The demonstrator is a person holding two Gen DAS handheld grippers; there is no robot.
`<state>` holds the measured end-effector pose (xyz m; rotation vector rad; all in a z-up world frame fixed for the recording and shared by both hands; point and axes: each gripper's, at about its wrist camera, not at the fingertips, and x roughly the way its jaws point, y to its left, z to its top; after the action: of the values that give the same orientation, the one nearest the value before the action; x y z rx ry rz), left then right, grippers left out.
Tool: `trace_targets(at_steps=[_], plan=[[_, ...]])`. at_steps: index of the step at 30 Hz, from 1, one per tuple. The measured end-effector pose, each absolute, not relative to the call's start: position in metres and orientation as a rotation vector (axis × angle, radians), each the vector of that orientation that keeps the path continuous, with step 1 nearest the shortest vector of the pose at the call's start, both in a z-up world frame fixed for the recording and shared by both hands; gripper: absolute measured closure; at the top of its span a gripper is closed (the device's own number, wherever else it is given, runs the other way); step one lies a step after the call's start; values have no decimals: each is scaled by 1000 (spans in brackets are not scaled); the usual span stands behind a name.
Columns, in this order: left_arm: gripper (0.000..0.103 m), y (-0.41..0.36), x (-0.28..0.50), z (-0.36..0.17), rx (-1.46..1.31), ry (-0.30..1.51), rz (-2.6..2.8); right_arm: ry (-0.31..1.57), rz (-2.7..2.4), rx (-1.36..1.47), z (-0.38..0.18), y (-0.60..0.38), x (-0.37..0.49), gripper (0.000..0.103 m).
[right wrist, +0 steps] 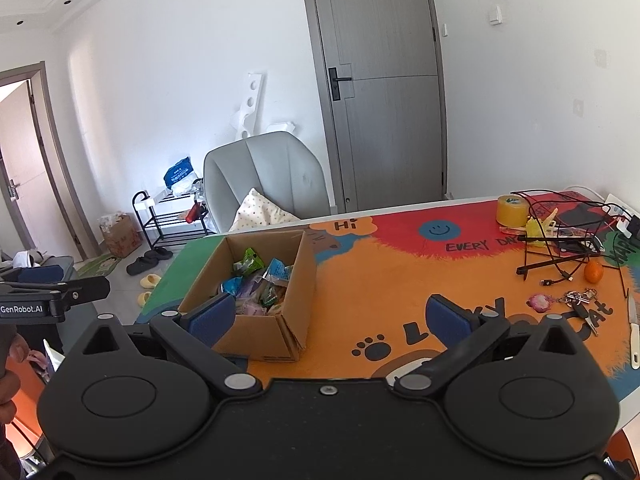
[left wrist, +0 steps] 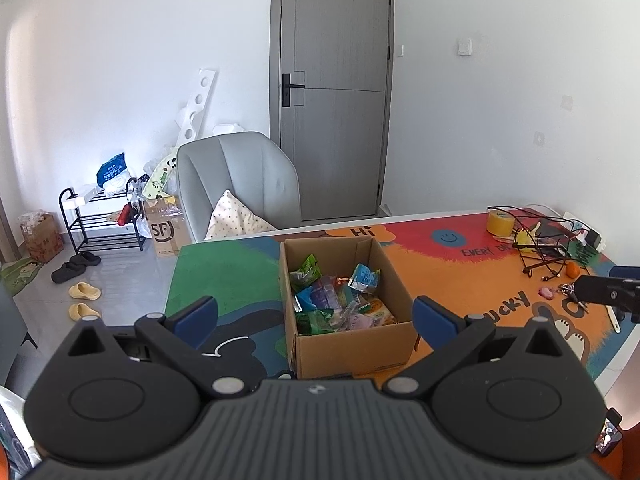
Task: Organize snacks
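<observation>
An open cardboard box (left wrist: 352,344) stands on the colourful table mat (left wrist: 440,276), holding several snack packets (left wrist: 340,300) in green, blue and orange wrappers. My left gripper (left wrist: 316,320) is open and empty, hovering just in front of the box with a finger on either side. In the right wrist view the box (right wrist: 264,332) is at lower left with the snack packets (right wrist: 260,284) inside. My right gripper (right wrist: 330,318) is open and empty, its left finger (right wrist: 212,322) in front of the box's near corner.
At the table's right end lie a yellow tape roll (right wrist: 512,209), tangled black cables (right wrist: 560,240), a small orange (right wrist: 593,271), keys (right wrist: 576,300) and a white knife (right wrist: 633,330). A grey chair (left wrist: 236,184) with a cushion stands behind the table. A shoe rack (left wrist: 104,216) and slippers (left wrist: 84,300) are on the floor.
</observation>
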<state>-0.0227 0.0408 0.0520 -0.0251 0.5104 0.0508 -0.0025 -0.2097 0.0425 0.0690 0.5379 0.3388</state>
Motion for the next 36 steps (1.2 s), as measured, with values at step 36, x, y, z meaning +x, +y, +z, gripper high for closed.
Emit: trace_targets(at_steps=[36], plan=[[0,44,-19,47,-34,526,52,545,333,52,42,-205,-3,0]])
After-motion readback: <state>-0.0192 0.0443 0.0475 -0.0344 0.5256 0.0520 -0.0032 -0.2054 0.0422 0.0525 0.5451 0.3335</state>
